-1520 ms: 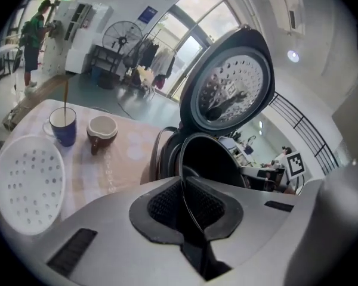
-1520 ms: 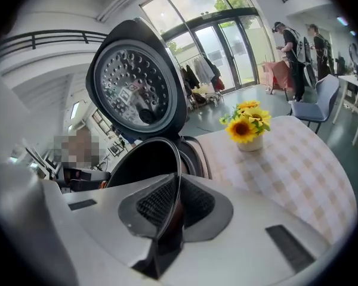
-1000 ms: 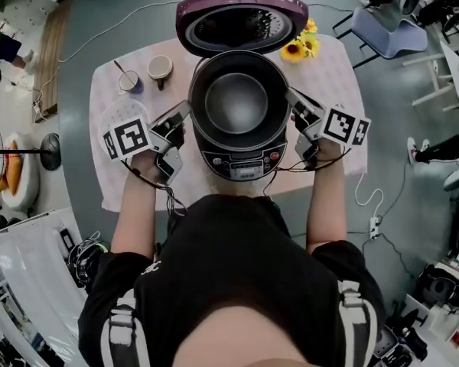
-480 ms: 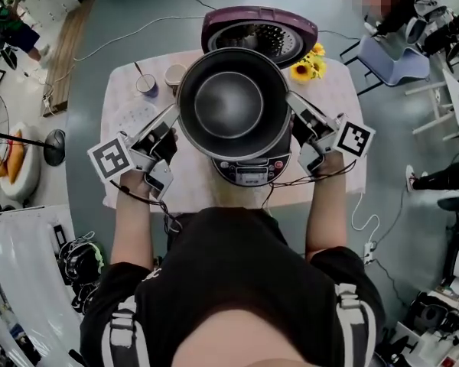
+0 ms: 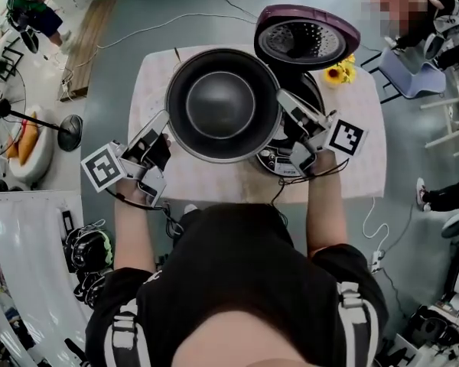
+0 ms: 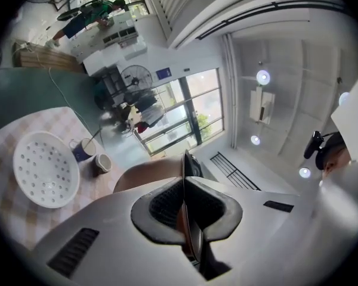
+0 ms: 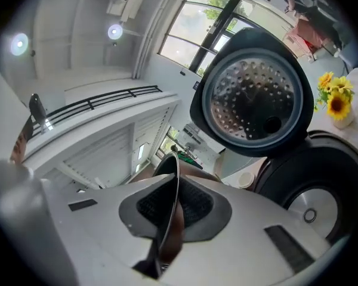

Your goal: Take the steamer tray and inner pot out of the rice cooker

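The dark metal inner pot (image 5: 220, 104) hangs in the air over the table's left half, out of the rice cooker (image 5: 289, 161). My left gripper (image 5: 167, 119) is shut on its left rim, my right gripper (image 5: 281, 98) on its right rim. In the left gripper view the thin rim (image 6: 184, 171) runs between the black pads (image 6: 161, 210); the right gripper view shows the same rim (image 7: 173, 177). The white perforated steamer tray (image 6: 46, 168) lies on the checked cloth at the left. The purple lid (image 5: 306, 37) stands open, and the empty cooker well (image 7: 322, 183) shows below it.
Two cups (image 6: 90, 155) stand beyond the steamer tray. Sunflowers (image 5: 338, 73) sit at the table's far right by the lid. A cable (image 5: 291, 183) trails from the cooker's front. A fan stand (image 5: 69, 132) is on the floor at the left, a chair (image 5: 409, 63) at the right.
The inner pot has come up out of the cooker and moved left over the table, with both grippers holding its rim throughout. The cooker now sits to the right of the pot.
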